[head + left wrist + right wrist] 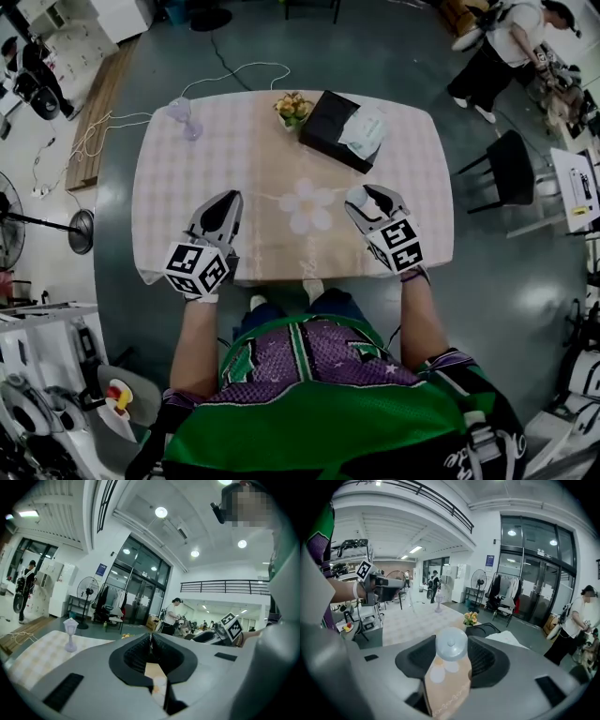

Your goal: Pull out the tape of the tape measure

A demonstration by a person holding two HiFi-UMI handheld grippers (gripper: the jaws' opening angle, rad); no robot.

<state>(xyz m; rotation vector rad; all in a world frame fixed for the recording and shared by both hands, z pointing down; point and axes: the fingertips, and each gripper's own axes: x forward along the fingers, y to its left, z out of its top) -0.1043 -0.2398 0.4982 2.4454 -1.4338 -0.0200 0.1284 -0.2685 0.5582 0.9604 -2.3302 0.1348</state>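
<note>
A round pale blue-grey tape measure (451,644) sits between the jaws of my right gripper (451,652), which is shut on its case. In the head view this gripper (360,196) hovers over the front right of the checkered table (187,178), with the tape measure (355,195) at its tip. My left gripper (232,199) is over the front left of the table. Its jaws are shut (150,640), and I see nothing between them. No pulled-out tape is visible. Each gripper shows in the other's view: the left gripper (383,586) and the right gripper (221,631).
At the back of the table stand a black tissue box (326,124), a small bunch of flowers (292,107) and a little lamp (185,118). A black chair (511,167) stands to the right, a person (511,42) is beyond it, and a floor fan (79,231) is at left.
</note>
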